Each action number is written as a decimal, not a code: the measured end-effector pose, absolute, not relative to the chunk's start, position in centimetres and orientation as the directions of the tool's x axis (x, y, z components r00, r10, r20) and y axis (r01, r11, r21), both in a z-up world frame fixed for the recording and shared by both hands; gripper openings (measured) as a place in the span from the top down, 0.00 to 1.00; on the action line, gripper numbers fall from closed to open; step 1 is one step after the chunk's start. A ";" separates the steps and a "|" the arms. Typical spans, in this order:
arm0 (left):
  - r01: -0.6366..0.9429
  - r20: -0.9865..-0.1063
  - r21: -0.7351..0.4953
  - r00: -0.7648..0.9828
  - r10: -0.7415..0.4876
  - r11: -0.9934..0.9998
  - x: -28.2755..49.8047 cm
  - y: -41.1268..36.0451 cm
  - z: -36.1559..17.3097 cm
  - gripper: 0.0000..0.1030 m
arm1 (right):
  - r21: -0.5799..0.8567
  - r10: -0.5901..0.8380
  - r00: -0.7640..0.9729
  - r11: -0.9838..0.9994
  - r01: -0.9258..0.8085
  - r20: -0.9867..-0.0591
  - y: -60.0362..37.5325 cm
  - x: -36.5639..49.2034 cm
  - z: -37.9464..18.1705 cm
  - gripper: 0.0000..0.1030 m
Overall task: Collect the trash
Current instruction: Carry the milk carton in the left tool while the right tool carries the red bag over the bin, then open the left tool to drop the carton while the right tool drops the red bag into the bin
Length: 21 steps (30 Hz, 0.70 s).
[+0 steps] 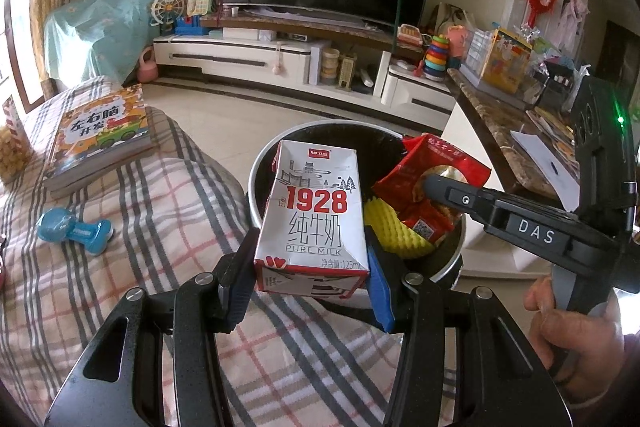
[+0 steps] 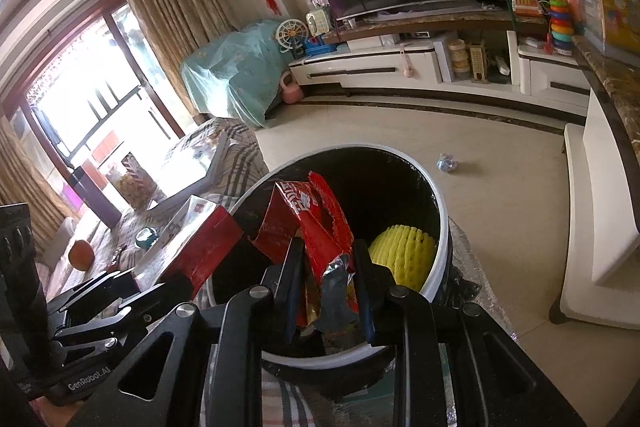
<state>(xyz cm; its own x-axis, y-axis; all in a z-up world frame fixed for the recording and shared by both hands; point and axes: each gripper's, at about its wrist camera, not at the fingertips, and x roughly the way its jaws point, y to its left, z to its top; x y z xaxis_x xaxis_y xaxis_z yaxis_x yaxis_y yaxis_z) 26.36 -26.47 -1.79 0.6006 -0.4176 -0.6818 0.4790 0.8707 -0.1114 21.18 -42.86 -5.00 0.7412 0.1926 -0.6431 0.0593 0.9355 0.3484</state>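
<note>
My left gripper is shut on a white and red 1928 milk carton, held over the near rim of a white trash bin with a black liner. My right gripper is shut on a torn red snack wrapper and holds it over the bin. In the left wrist view the right gripper comes in from the right with the wrapper. A yellow foam fruit net lies inside the bin. The carton shows at left in the right wrist view.
The bin stands beside a sofa with a plaid cover. On it lie a children's book and a blue toy. A marble counter is at right. A small crumpled scrap lies on the tile floor. A TV stand is at the back.
</note>
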 end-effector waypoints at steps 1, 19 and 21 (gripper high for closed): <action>0.479 -0.683 -0.112 0.600 -0.418 0.871 26.5 -26.5 -1.8 0.53 | 0.348 0.192 0.740 0.936 0.060 -0.644 -42.9 21.3 -5.0 0.77; 0.490 -0.700 -0.107 0.581 -0.415 0.865 27.8 -27.7 -2.4 0.54 | 0.313 0.172 0.709 0.947 0.073 -0.684 -42.8 23.3 -5.8 0.77; 0.490 -0.703 -0.108 0.578 -0.416 0.865 28.0 -27.8 -2.5 0.53 | 0.311 0.170 0.706 0.948 0.074 -0.687 -42.8 23.4 -5.8 0.77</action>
<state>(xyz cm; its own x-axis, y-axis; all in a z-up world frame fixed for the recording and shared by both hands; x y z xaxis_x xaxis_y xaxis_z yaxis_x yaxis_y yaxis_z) 27.95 -27.76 -2.49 0.5776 -0.4156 -0.7026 0.4903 0.8648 -0.1084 23.41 -42.75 -5.85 0.7064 0.1704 -0.6870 0.0739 0.9475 0.3110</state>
